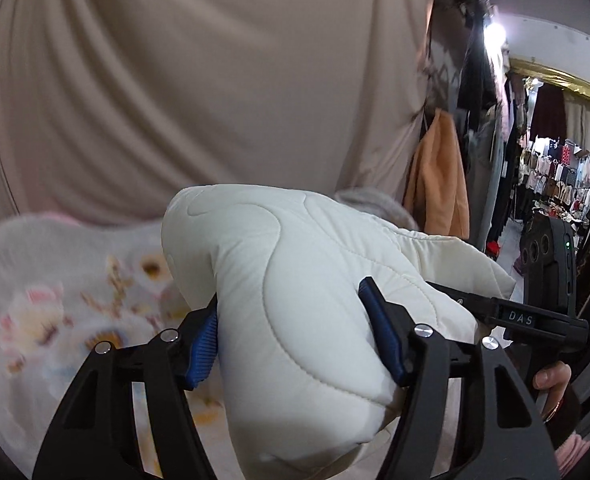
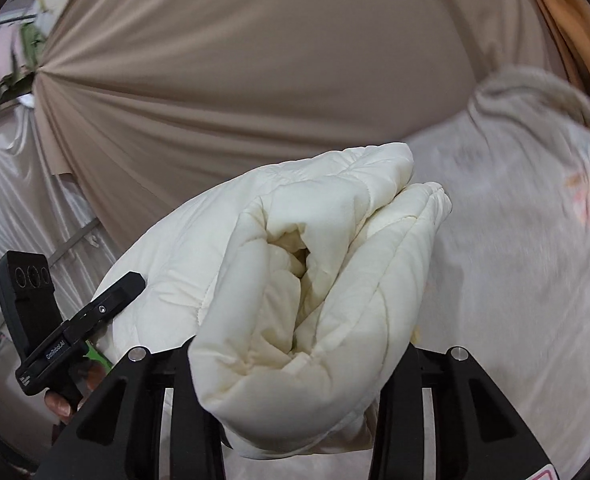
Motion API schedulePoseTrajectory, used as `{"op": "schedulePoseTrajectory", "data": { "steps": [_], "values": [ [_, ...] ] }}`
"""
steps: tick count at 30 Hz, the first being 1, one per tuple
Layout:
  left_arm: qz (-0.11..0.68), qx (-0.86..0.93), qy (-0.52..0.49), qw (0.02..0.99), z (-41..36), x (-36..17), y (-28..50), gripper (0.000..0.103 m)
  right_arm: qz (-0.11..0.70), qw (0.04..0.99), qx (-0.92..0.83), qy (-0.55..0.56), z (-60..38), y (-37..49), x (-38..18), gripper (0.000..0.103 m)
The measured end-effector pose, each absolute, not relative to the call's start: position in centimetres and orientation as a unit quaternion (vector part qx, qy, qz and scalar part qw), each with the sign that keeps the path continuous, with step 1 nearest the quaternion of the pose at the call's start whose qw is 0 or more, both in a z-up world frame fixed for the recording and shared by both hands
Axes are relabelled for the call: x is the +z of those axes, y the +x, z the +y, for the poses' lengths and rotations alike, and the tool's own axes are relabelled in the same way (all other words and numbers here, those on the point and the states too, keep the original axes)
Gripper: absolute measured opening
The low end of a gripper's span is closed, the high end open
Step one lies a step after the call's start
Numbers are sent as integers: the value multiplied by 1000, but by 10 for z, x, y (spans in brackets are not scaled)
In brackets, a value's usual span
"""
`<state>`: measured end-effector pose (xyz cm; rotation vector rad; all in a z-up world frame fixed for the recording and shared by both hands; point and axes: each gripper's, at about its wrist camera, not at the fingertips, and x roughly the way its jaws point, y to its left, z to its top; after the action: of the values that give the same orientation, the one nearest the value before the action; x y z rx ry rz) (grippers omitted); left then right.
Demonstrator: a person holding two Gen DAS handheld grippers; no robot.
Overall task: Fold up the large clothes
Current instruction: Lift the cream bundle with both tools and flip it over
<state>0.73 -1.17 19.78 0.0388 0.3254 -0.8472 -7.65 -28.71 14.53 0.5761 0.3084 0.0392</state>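
A cream quilted padded garment [image 1: 303, 280] is folded into a thick bundle and held up between both grippers. My left gripper [image 1: 295, 336] is shut on one end of it, its blue pads [image 1: 379, 328] pressed into the padding. My right gripper [image 2: 291, 380] is shut on the other end of the garment [image 2: 295, 280], where the rolled layers face the camera; its fingertips are hidden by the fabric. The right gripper also shows in the left wrist view [image 1: 535, 316], and the left gripper in the right wrist view [image 2: 75, 324].
A white sheet with a pastel print [image 1: 55, 320] covers the surface below [image 2: 515, 280]. A beige curtain [image 1: 195, 80] hangs behind. An orange garment [image 1: 439, 176] hangs at the right, with racks of clothes [image 1: 563, 176] beyond.
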Motion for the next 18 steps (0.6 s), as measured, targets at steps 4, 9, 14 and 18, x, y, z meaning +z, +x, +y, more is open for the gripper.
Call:
{"op": "schedulePoseTrajectory", "data": {
  "steps": [4, 9, 14, 18],
  "values": [
    [79, -403, 10, 912, 17, 234, 11, 63, 88, 966, 35, 239, -276, -68, 195, 37],
    [12, -389, -5, 921, 55, 259, 40, 64, 30, 977, 64, 201, -250, -28, 241, 37],
    [-8, -363, -21, 931, 83, 258, 89, 64, 17, 978, 84, 192, -236, 32, 251, 37],
    [-9, -338, -21, 941, 101, 244, 125, 64, 36, 976, 94, 191, -223, 84, 241, 37]
  ]
}}
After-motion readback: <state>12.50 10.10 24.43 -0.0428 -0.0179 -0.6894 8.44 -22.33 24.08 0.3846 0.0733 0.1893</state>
